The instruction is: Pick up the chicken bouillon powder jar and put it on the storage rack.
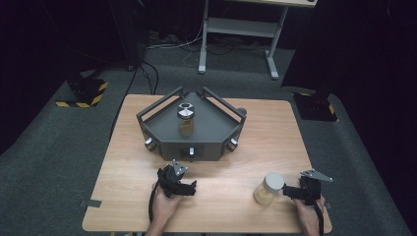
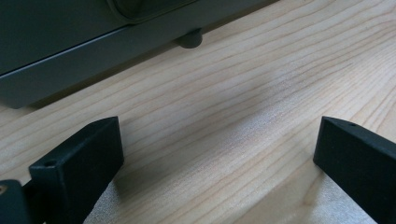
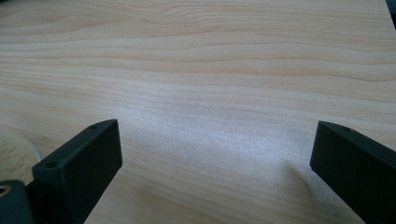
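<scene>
A grey angular fixture with raised rails stands at the table's middle back. Inside it a jar with a metal lid and tan contents is upright. A second jar with a white lid and pale yellow contents stands on the wood near the front right. My right gripper sits just right of that jar, apart from it. Its jaws are open over bare wood. My left gripper rests in front of the fixture, open, with nothing between its fingers.
The wooden table has rounded corners and dark carpet all around. The fixture's front wall and one rubber foot lie close ahead of the left gripper. A white desk frame stands on the floor behind.
</scene>
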`<state>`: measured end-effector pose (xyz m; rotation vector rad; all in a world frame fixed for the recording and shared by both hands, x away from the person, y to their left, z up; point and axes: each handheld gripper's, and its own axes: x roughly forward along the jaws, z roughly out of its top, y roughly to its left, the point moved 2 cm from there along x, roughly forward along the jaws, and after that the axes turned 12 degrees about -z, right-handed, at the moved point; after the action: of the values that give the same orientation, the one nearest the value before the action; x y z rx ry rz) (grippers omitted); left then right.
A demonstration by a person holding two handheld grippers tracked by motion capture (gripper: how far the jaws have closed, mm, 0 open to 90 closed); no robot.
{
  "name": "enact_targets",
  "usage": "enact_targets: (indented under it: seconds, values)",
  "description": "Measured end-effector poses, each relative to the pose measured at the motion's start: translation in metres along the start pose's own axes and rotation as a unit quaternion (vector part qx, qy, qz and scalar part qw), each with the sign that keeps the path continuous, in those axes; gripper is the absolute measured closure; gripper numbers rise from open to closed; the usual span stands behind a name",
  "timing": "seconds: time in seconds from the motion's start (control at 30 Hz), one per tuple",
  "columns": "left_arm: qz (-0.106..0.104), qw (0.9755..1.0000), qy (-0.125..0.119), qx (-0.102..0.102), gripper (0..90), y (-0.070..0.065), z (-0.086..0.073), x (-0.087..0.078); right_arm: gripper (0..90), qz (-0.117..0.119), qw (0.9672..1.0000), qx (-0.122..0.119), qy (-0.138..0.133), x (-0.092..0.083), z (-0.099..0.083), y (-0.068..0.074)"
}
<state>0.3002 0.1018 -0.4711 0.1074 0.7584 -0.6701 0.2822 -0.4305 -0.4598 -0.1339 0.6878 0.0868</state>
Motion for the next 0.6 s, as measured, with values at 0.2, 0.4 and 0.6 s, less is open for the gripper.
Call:
enact_targets:
  seconds: [0.2, 0.4, 0.6]
  values:
    - [0.0, 1.0, 0.0, 0.0, 1.5, 0.0, 0.0, 0.0, 1.3, 0.009, 0.9999, -0.011, -0.003, -0.01, -0.007, 0.001]
    - [0.0, 1.0, 0.0, 0.0, 1.5, 0.0, 0.0, 0.0, 1.3, 0.02, 0.9996, -0.018, -0.005, -0.017, -0.016, 0.002]
    - [0.0, 1.0, 0.0, 0.0, 1.4, 0.0, 0.0, 0.0, 1.3, 0.038, 0.9989, -0.027, -0.007, -0.024, -0.023, 0.002]
